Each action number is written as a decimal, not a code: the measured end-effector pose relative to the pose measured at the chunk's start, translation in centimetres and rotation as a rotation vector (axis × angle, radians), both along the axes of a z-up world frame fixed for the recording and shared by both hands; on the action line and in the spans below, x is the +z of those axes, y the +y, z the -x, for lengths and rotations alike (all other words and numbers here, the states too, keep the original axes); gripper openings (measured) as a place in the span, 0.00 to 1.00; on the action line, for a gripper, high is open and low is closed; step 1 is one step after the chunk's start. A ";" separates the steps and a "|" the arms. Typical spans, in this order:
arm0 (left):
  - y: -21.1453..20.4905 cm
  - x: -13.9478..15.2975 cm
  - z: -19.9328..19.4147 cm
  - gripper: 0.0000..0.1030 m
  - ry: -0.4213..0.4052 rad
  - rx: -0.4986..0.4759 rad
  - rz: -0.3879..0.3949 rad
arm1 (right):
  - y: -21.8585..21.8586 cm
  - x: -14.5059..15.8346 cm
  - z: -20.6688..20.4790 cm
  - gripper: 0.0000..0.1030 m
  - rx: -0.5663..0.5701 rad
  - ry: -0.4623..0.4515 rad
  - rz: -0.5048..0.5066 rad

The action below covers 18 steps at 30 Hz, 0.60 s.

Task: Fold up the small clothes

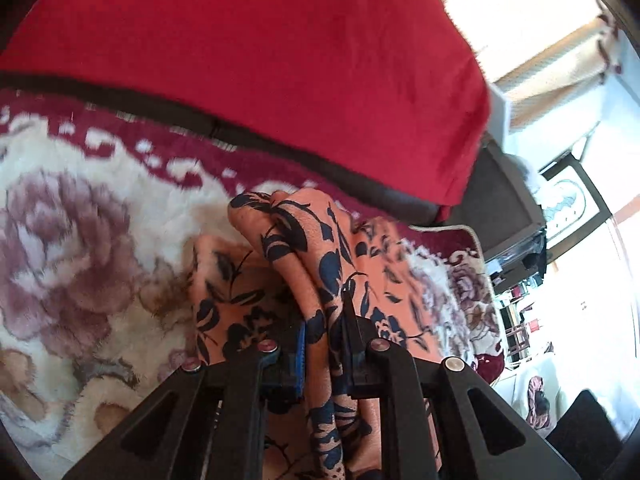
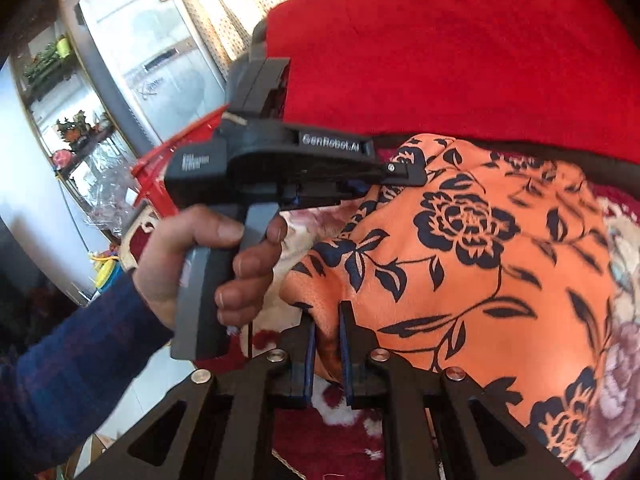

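"GenRobot.AI" on left gripper (image 2: pixel 362 194), pinching orange floral cloth (image 2: pixel 480 248)

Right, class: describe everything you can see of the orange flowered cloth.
The orange cloth looks like thin, soft fabric printed with dark navy roses, leaves and stems. It is bunched and creased, not flat, and lies on a plush maroon-and-cream flowered blanket, in front of a red cloth. Both tongs pinch it: the left tongs are shut on a gathered fold, the right tongs on an edge.
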<state>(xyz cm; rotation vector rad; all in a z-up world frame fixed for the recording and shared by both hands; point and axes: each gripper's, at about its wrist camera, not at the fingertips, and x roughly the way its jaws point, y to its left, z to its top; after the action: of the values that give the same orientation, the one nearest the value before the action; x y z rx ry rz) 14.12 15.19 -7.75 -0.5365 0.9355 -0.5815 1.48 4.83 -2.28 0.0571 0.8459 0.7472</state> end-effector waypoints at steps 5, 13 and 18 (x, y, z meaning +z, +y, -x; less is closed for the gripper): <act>1.0 -5.7 -0.9 0.19 0.148 0.032 -0.044 | 1.6 -4.0 -0.7 0.11 0.014 0.073 0.048; 1.2 -4.7 -0.6 0.21 0.121 0.052 -0.063 | 1.9 -5.5 -0.4 0.11 0.000 0.095 0.028; 1.9 -5.7 0.3 0.49 0.184 0.141 -0.131 | 3.5 -7.4 -0.8 0.16 0.023 0.095 0.095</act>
<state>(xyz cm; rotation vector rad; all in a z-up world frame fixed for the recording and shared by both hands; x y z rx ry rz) 13.84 17.10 -13.42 -0.5392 1.0920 -0.3455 2.30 8.30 -9.72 -0.0023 0.9728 0.7290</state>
